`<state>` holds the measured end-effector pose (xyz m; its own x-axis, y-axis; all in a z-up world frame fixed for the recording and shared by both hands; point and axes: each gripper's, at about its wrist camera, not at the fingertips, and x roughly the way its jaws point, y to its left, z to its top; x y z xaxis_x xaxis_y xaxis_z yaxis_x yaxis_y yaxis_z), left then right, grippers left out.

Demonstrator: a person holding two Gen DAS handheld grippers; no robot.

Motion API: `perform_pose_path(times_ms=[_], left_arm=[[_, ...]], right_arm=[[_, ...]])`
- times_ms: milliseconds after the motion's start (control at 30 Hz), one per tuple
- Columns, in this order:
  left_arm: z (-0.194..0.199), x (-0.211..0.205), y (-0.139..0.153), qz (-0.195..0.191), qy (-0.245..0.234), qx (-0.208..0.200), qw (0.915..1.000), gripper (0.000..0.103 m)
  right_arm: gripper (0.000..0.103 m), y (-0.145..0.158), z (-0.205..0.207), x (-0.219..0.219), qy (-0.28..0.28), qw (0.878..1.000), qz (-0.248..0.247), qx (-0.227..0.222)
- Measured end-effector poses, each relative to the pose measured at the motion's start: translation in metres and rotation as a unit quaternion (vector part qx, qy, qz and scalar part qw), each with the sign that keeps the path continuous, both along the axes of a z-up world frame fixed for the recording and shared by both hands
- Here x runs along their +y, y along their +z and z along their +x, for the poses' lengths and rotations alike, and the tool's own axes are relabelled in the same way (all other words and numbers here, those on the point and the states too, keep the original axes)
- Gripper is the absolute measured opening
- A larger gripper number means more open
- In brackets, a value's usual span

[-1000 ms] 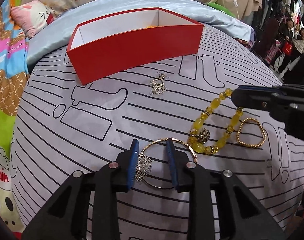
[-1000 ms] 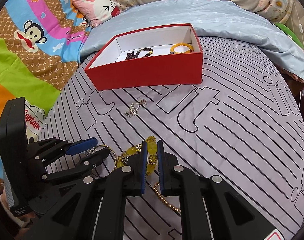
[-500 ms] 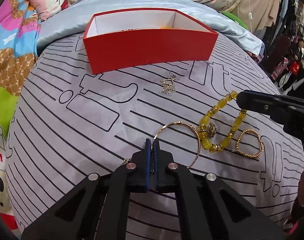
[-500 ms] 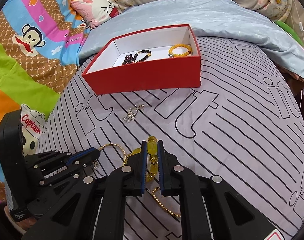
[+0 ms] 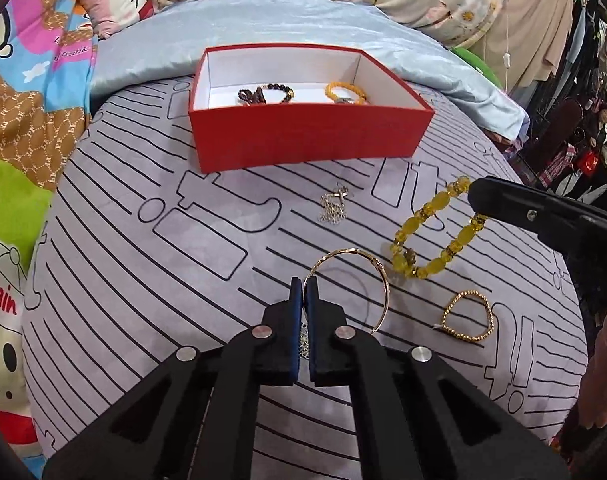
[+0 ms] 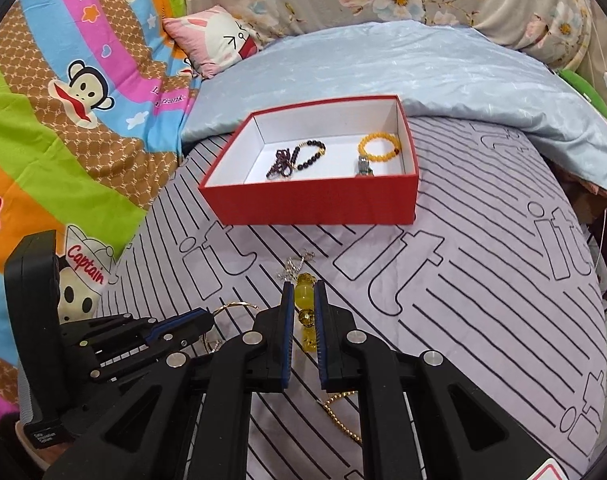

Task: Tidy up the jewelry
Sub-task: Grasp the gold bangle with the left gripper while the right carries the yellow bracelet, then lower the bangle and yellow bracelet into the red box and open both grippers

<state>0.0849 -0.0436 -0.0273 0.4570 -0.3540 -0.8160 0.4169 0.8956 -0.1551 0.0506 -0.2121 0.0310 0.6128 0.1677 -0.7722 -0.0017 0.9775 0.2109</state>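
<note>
Striped bedsheet (image 5: 143, 280) — left gripper (image 5: 302, 292) clamps gold bangle (image 5: 377, 276); right gripper (image 6: 302, 300) pinches yellow bracelet (image 6: 303, 291).

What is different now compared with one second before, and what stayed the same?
The left gripper closed on the gold bangle and lifted it partly off the bedspread. The right gripper, already shut on the yellow bead bracelet, raised it too. The red box, silver earring and gold bead chain stayed put.

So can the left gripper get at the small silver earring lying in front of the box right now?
Probably not yet: the left gripper is shut on the gold bangle. Path to the silver earring looks clear.
</note>
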Motion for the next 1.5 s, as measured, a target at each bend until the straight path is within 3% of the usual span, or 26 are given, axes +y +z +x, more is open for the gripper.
perform_pose_path(times_ms=[133, 200, 333, 700, 1033, 1233, 1500], left_arm=[[0.004, 0.002, 0.011, -0.005, 0.005, -0.005, 1.0000, 0.001], [0.006, 0.001, 0.017, -0.005, 0.007, -0.012, 0.9999, 0.001], [0.013, 0.000, 0.025, -0.007, 0.009, -0.019, 0.9998, 0.001], [0.043, -0.004, 0.045, -0.012, 0.023, -0.036, 0.9990, 0.001], [0.098, -0.015, 0.062, -0.006, 0.039, -0.062, 0.9973, 0.001], [0.138, -0.023, 0.059, -0.001, 0.052, -0.067, 0.9964, 0.001], [0.180, -0.030, 0.035, 0.012, 0.072, -0.054, 0.9959, 0.002]], right_arm=[[0.008, 0.009, 0.002, -0.001, 0.005, 1.000, 0.014, -0.011], [0.008, 0.011, 0.005, -0.001, 0.001, 1.000, -0.004, -0.014], [0.008, 0.021, 0.009, -0.009, 0.004, 0.999, 0.039, -0.020], [0.008, 0.044, 0.031, -0.013, 0.005, 0.999, 0.001, -0.043], [0.008, 0.056, 0.091, -0.018, 0.009, 0.998, -0.020, -0.067], [0.008, 0.051, 0.131, -0.019, 0.011, 0.997, -0.018, -0.071], [0.009, 0.016, 0.169, -0.022, 0.008, 0.999, -0.006, -0.044]])
